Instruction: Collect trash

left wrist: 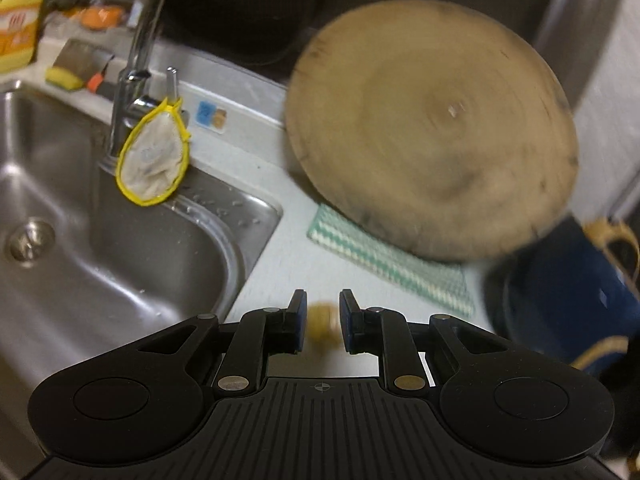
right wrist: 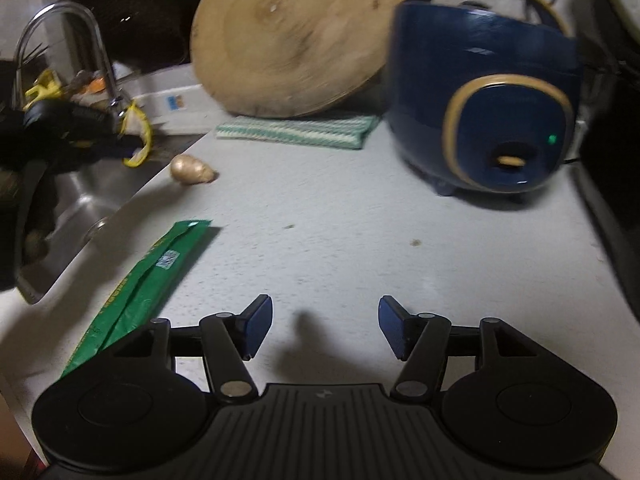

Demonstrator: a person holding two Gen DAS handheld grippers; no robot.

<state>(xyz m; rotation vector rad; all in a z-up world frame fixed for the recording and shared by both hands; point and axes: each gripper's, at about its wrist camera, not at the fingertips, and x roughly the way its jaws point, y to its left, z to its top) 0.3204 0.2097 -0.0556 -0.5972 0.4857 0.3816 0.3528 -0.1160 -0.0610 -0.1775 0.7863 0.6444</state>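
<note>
Gold-foil crumpled wrapper [left wrist: 322, 326] sits near the sink [left wrist: 224, 264], between the left gripper [left wrist: 322, 326] pads, not yet pinched; right gripper [right wrist: 326, 328] hangs spread wide, ready for the green packet [right wrist: 148, 280].

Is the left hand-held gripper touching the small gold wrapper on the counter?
Apart. In the left wrist view the gold wrapper sits between the fingers of the left hand-held gripper, with pale counter visible on both sides of it.

Both tongs, left [left wrist: 323, 322] and right [right wrist: 326, 328], are matte black with blue pads [right wrist: 256, 326], brass-coloured pivot pins and ribbed bases.
</note>
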